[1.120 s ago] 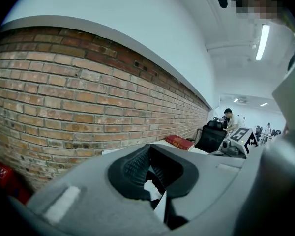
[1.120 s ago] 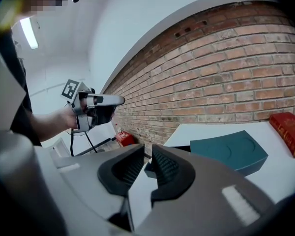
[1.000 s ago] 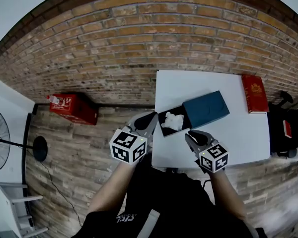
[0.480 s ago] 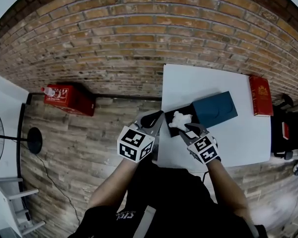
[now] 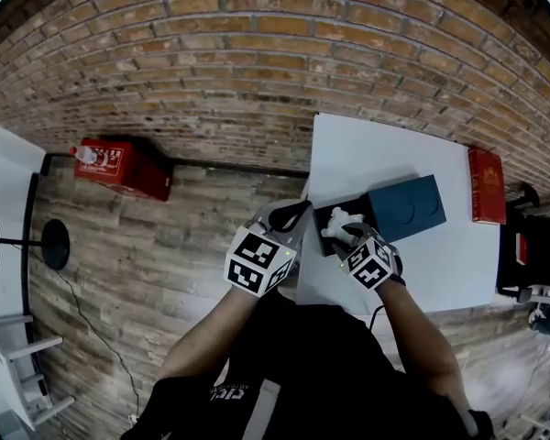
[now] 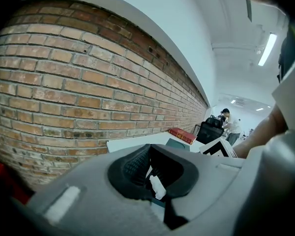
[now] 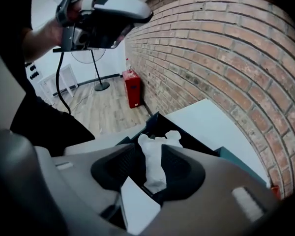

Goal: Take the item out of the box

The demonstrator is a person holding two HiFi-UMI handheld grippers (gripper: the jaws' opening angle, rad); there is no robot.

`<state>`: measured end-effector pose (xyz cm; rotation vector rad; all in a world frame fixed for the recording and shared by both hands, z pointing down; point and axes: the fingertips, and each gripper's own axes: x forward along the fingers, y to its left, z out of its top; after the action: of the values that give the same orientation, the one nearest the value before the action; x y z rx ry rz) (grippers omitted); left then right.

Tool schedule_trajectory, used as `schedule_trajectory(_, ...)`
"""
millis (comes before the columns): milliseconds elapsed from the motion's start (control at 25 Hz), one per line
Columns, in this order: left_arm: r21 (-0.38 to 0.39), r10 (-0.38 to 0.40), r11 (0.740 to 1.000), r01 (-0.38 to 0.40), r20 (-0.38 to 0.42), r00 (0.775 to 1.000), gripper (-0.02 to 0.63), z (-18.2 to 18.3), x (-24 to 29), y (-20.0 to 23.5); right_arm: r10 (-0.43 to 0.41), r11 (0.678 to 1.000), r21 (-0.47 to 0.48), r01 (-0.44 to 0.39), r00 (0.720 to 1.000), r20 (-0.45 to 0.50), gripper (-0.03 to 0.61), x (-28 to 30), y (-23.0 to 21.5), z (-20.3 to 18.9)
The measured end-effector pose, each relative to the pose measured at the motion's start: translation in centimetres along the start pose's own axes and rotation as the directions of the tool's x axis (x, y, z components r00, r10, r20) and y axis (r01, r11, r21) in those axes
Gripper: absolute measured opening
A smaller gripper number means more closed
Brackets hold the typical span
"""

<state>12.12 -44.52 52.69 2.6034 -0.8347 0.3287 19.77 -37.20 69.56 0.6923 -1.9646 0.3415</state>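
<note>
On the white table (image 5: pixel 367 154) lies a black box tray (image 5: pixel 324 214), partly slid out of its teal cover (image 5: pixel 408 207). A white crumpled item (image 5: pixel 341 222) stands in the tray. My right gripper (image 5: pixel 345 233) reaches over the tray's near side. Its jaws are opening, and the white item (image 7: pixel 155 159) stands between them without the pads pressing on it. My left gripper (image 5: pixel 298 214) is at the tray's left end with its jaws apart. I cannot tell whether it touches the tray. The left gripper (image 6: pixel 155 173) view shows a gap between its pads.
A red book (image 5: pixel 488 186) lies at the table's right edge. A black chair (image 5: pixel 532 246) stands beyond that edge. On the wooden floor to the left are a red case (image 5: pixel 119 165) and a fan stand (image 5: pixel 50 244). A person (image 6: pixel 228 122) stands far off.
My right gripper has moved from the table's near edge forward to the tray and now straddles the white item. My left gripper stays at the tray's left end.
</note>
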Motion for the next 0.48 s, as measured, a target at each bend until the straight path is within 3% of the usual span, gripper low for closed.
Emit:
schedule_trajectory(280, 0.009, 0.0, 1.0, 0.0, -0.011, 1.0, 0.006, 0.2, 0.0, 0.4, 0.067, 0.997, -0.039, -0.071, 0.991, -0.113, 0.184, 2.4, 0.8, -0.4)
schedule_trajectory(480, 0.023, 0.002, 1.0, -0.001, -0.017, 1.0, 0.006, 0.7, -0.6, 0.3, 0.051, 0.996, -0.062, -0.062, 0.985, -0.166, 0.186, 3.6, 0.8, -1.1)
